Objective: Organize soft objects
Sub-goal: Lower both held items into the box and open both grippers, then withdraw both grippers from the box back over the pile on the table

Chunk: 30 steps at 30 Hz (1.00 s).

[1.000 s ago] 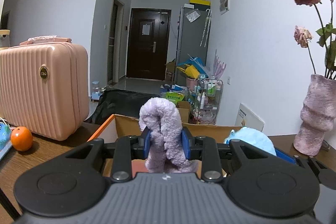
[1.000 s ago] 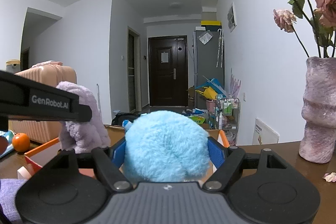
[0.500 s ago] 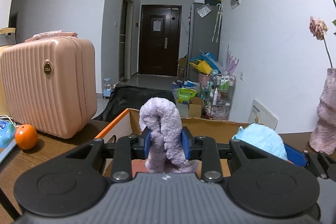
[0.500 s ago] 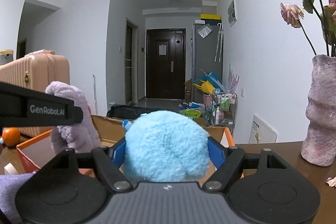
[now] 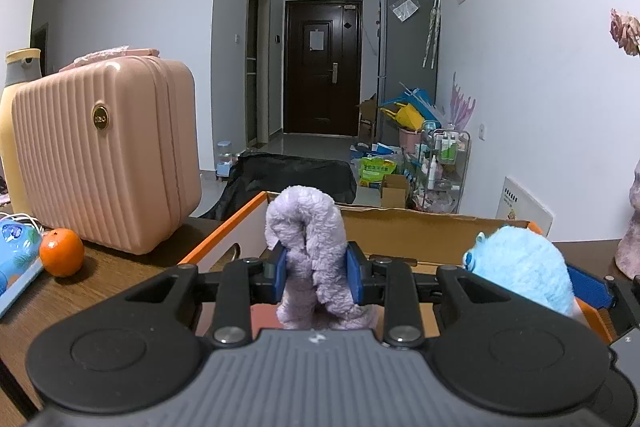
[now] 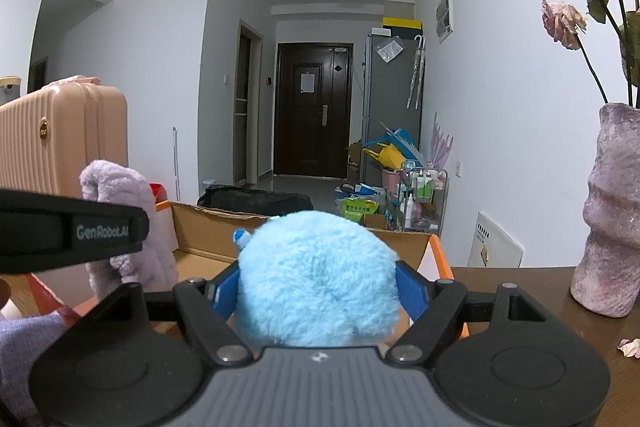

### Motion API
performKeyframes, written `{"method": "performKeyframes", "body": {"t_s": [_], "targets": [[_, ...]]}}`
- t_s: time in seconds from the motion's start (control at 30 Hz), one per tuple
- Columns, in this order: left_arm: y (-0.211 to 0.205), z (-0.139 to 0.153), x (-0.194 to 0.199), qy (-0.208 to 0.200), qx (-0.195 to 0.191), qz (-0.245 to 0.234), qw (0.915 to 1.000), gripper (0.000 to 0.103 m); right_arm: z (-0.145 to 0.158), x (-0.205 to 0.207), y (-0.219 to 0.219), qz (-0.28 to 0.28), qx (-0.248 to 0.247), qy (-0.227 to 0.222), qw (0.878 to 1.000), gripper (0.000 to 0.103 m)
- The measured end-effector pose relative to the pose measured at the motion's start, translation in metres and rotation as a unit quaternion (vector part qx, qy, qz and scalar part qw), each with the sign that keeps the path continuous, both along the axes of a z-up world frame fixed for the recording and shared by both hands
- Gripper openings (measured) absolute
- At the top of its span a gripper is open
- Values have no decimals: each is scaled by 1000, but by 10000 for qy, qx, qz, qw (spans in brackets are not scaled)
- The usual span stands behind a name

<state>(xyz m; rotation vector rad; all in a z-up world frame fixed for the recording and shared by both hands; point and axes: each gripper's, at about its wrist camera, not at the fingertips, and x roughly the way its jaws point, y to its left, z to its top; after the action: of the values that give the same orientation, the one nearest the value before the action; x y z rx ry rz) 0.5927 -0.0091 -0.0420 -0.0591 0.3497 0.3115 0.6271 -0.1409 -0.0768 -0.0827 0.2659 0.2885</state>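
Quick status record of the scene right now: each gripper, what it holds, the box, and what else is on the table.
left gripper: shut on purple plush, over the box
right gripper: shut on blue plush, over the box
box: open cardboard, orange edges, on the table
left of box: pink case, orange
right of box: vase with dried roses

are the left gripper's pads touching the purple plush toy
Touching. The left wrist view shows both blue pads of the left gripper pressed into the purple plush toy, though the jaws are beginning to open.
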Motion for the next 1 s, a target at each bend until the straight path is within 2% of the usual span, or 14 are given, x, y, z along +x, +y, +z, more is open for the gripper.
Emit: {"method": "performKeyframes", "body": {"t_s": [0.1,0.17,0.23,0.3,0.33,0.37,1.0], "targets": [[3,1,-1,-28,-73,-27,10000,51,0,1,0,-24,0,42,10000,82],[5,1,-2,-69,-65,42,9999,58,0,2,-1,-60,18,50,10000,87],[6,3,-3,-119,-98,55,9999,87,0,2,-2,-75,47,44,10000,96],[9,3,-5,-144,-160,124,9997,91,0,2,-2,-100,57,24,9999,103],[9,3,-6,-184,-151,222,9995,99,0,1,-3,-112,62,0,9999,103],[10,3,-7,-223,-113,291,9993,102,0,1,-3,-110,65,-12,9999,103],[16,5,-10,-244,-213,419,9986,103,1,-2,-7,-174,113,-31,9998,103]]}}
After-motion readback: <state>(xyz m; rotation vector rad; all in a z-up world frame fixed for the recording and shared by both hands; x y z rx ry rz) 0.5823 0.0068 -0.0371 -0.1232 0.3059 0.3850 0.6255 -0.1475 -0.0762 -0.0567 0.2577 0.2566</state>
